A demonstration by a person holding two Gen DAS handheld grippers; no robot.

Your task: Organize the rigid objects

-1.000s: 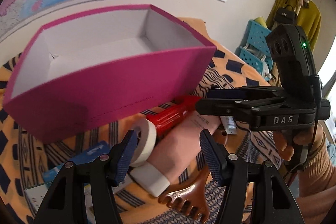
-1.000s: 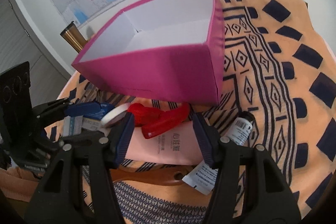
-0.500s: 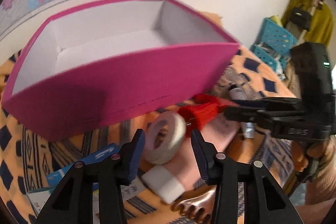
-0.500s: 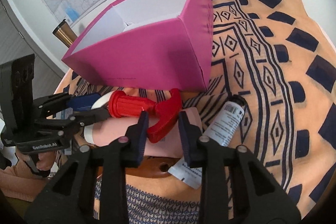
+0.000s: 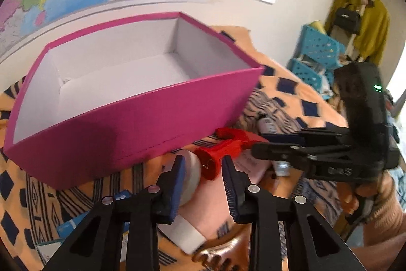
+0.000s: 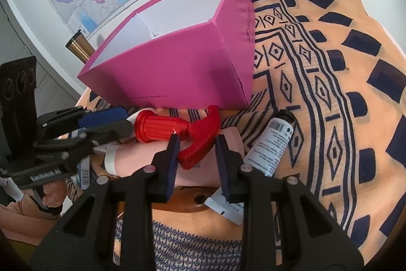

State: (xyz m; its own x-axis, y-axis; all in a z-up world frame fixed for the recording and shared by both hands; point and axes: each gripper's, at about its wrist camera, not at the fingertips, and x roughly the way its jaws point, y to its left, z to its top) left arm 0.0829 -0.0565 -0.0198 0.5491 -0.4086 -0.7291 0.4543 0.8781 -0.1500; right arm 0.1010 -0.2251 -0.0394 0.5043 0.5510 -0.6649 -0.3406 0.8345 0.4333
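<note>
Red tool between two grippers, before the box

The tool is flanked by the released right gripper; its round end is framed by the released left gripper.

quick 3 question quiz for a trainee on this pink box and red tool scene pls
1. True or false: the pink box already holds the red tool.
2. Which claw has its fingers on either side of the red tool's T-shaped end? A) left claw B) right claw C) neither
3. Fill in: the white tube with the barcode lies on the patterned ____, to the right of the red tool in the right wrist view.

Key:
1. False; the box interior looks bare and the tool is outside, in front of it.
2. B
3. cloth
</note>
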